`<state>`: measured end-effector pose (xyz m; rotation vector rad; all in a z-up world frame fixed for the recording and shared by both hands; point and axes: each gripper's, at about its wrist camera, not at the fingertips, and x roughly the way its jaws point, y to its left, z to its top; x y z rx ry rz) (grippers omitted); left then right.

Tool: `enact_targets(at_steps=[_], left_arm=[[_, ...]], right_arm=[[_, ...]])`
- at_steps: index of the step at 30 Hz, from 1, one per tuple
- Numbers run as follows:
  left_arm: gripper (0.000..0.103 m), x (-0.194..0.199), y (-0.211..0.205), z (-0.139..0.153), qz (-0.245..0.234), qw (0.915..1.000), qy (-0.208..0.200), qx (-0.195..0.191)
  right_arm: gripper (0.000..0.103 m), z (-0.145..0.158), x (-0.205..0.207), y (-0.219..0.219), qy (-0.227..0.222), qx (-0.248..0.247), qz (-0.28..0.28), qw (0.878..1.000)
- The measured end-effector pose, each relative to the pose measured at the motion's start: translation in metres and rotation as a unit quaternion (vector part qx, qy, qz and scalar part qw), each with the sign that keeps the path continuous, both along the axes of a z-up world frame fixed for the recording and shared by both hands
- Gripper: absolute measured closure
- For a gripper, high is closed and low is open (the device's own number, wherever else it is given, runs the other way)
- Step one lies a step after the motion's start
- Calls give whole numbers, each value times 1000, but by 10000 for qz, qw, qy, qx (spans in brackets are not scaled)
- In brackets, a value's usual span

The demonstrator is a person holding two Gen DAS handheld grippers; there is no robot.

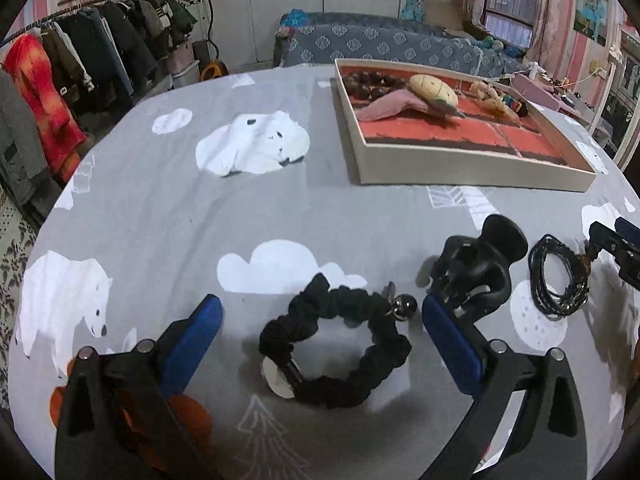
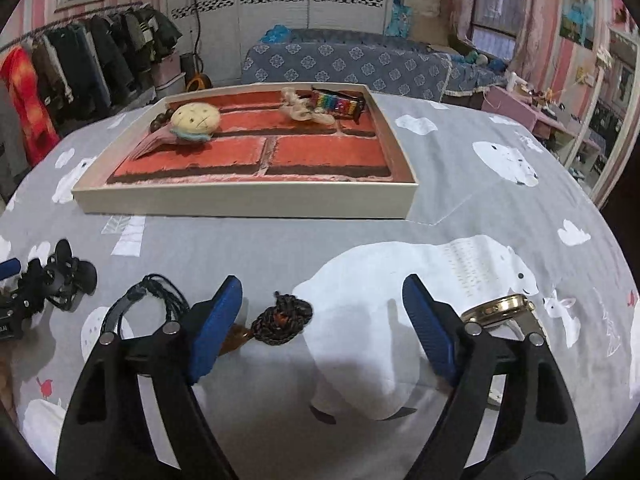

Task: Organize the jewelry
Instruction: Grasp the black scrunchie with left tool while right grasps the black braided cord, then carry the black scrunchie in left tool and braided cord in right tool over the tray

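Observation:
My left gripper (image 1: pixel 320 312) is open, its blue fingers either side of a black scrunchie (image 1: pixel 336 344) with a small bell, lying on the grey cloth. A black claw clip (image 1: pixel 476 268) and a black cord bracelet (image 1: pixel 558 280) lie to its right. My right gripper (image 2: pixel 322 300) is open and empty above the cloth. A braided dark knot pendant (image 2: pixel 282 316) lies by its left finger, the cord bracelet (image 2: pixel 148 300) further left, a gold watch (image 2: pixel 500 312) behind its right finger. The shallow tray (image 2: pixel 248 200) with a red brick-print floor holds several pieces.
The tray (image 1: pixel 460 172) holds dark beads (image 1: pixel 368 84), a cream round ornament (image 1: pixel 434 90), a pink cloth piece (image 1: pixel 384 106) and a rainbow bracelet (image 2: pixel 336 104). A clothes rack (image 1: pixel 80 52) stands at left, a blue-covered sofa (image 1: pixel 380 44) behind the table.

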<state>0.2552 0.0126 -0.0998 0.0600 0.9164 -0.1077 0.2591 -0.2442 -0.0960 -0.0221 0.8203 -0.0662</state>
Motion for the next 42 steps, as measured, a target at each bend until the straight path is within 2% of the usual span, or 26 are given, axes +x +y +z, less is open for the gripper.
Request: enact_targets(at_steps=[1,5,10,17,23,32,42], left_arm=[[6,0,-1,0,-8,10000,10,-6],[17,2,-3,-4,-88,9999,92,-14],[22,3,-5,-5,-171,9998,118,-29],[35,1,-9,-4,-281,9996,51,0],[50,0,-10,-3,-298,9996,23,-17],[73,3,-4,-1,-229,9997,-19,-86],[80,4,1,0,-183,9996,-36,-206]], right_arm=[[24,-2,1,2,35,-38,35,10000],[40,-10,6,3,288,-17,87,9995],[42,-12,7,-1,382,103,35,9992],[62,-11,4,7,402,116,170,9990],[70,-10,3,7,414,217,248,9986],[74,-8,3,8,370,305,278,9985],[76,-2,0,2,194,359,263,9988]])
